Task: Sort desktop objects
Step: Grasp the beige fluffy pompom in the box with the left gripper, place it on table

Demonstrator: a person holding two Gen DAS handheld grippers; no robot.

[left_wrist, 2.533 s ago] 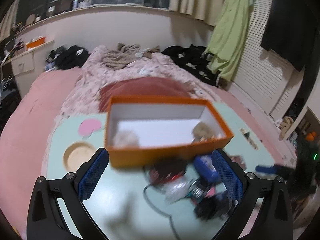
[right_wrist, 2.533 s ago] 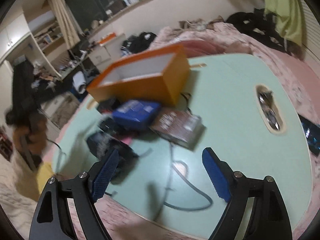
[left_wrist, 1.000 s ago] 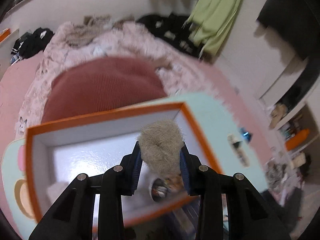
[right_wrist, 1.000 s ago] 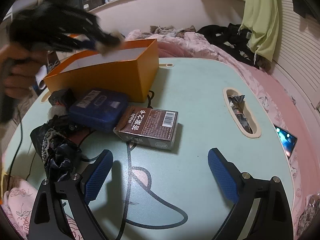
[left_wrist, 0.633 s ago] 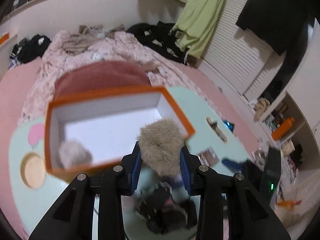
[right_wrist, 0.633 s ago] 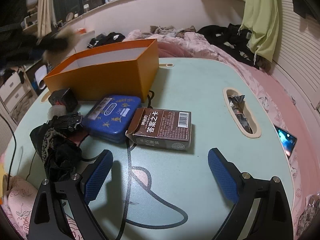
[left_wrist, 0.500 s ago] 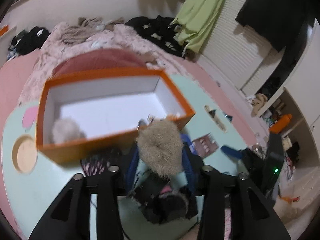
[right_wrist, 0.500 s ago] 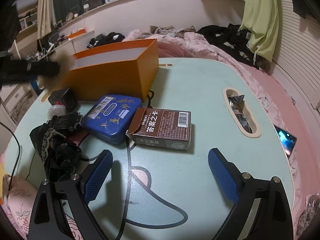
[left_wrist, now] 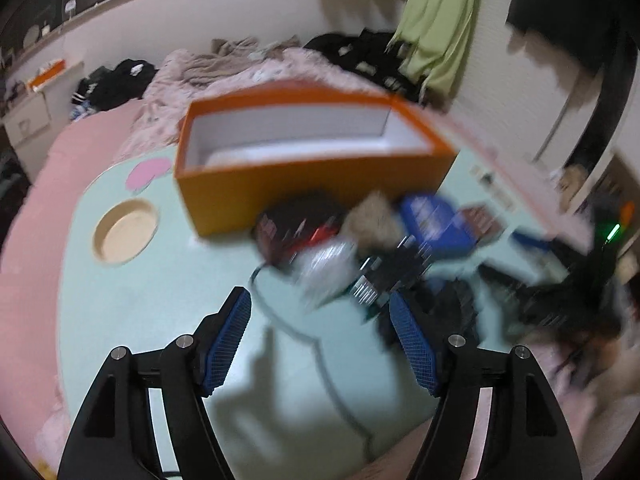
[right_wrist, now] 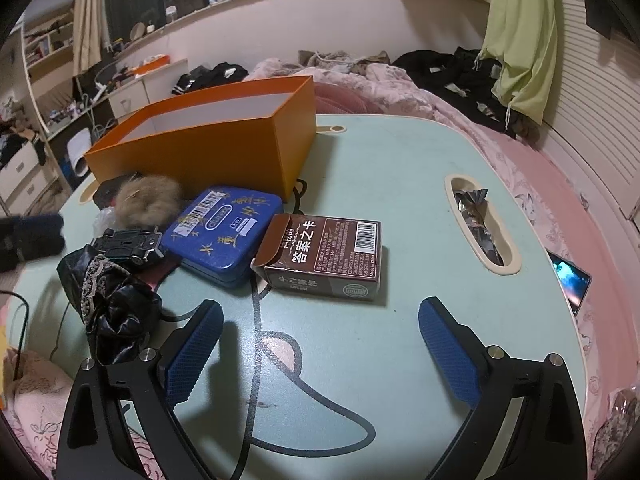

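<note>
With its jaws just spread and nothing between them, the left gripper [left_wrist: 320,320] hovers over the desk [right_wrist: 400,168]; the right gripper [right_wrist: 320,340] gapes too. The fur ball [right_wrist: 148,200] lies outside the orange box [right_wrist: 224,152], touching the blue tin [right_wrist: 228,232].

Dim bedroom, pale green desk [right_wrist: 400,168], pink bedding [right_wrist: 560,184] all round it, black clothes [right_wrist: 452,68] heaped behind, lime-green garment [right_wrist: 520,40] hanging before white slatted doors [right_wrist: 600,128], cream curtain [right_wrist: 86,16], cluttered shelves [right_wrist: 44,48], white drawers [right_wrist: 20,172] at left
</note>
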